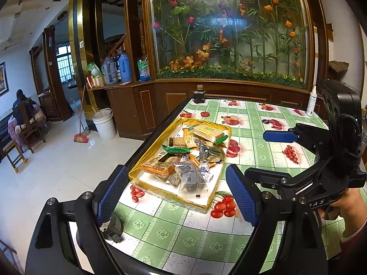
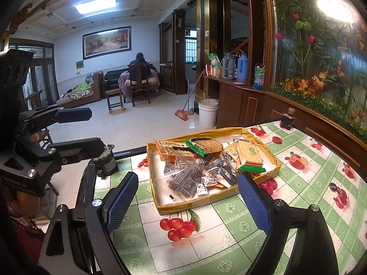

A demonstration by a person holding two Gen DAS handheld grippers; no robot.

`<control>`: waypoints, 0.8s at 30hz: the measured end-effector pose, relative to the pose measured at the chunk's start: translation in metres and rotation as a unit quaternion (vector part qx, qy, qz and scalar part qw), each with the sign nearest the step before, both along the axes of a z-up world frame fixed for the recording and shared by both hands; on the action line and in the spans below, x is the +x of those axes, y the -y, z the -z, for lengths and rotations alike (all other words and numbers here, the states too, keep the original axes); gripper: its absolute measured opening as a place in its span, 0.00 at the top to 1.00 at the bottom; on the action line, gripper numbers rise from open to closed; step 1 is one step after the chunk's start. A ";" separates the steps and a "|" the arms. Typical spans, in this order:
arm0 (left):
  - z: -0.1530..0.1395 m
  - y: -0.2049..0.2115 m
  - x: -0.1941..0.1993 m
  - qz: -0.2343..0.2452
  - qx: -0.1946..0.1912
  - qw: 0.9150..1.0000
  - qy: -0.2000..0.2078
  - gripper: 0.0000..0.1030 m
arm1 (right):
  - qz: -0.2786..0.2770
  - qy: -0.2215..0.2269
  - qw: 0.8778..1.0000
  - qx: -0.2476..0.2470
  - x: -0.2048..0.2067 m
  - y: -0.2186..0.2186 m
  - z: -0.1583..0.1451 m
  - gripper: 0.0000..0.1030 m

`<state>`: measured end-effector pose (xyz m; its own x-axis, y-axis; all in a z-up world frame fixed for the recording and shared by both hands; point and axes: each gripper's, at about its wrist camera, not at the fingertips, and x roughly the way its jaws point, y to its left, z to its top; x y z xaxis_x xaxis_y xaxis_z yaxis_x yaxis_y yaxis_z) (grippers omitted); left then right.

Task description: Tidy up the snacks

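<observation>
A shallow gold-lined tray (image 1: pixel 169 196) (image 2: pixel 199 201) lies on the cherry-print table (image 1: pixel 183 240) near its left edge, holding a loose heap of snack packets. Among them are a biscuit pack with green ends (image 1: pixel 207 133) (image 2: pixel 248 155), an orange cracker pack (image 1: pixel 158 163) (image 2: pixel 167 151), a silver pouch (image 1: pixel 211 152) (image 2: pixel 224 169) and a clear packet of dark pieces (image 1: pixel 190 181) (image 2: pixel 183 181). My left gripper (image 1: pixel 177 194) hovers open just short of the tray's near end. My right gripper (image 2: pixel 188 199) is open too, above the tray's near side. Neither holds anything.
A dark bottle (image 1: pixel 198 95) (image 2: pixel 287 119) and a red bottle cap (image 1: pixel 204 114) (image 2: pixel 276 139) sit beyond the tray. A white spray bottle (image 1: pixel 312 102) stands far right. A small black object (image 1: pixel 113 228) (image 2: pixel 107 162) lies at the table's edge, beyond which the floor drops away.
</observation>
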<state>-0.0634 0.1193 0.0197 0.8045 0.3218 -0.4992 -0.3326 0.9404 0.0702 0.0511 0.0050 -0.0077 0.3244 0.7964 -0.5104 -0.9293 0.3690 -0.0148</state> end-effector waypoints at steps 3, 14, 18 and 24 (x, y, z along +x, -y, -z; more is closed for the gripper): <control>-0.001 -0.002 -0.002 0.000 -0.005 1.000 0.001 0.15 | -0.004 0.004 1.000 -0.009 0.000 -0.002 0.001 0.13; 0.000 -0.005 -0.004 -0.007 -0.005 1.000 0.002 0.15 | -0.027 0.029 0.999 -0.033 -0.008 -0.018 0.001 0.13; 0.002 -0.006 -0.003 -0.010 -0.006 1.000 0.000 0.15 | -0.034 0.033 0.998 -0.039 -0.010 -0.023 0.001 0.13; 0.002 -0.008 -0.004 -0.013 -0.007 1.000 -0.002 0.15 | -0.036 0.030 0.998 -0.042 -0.009 -0.027 0.004 0.13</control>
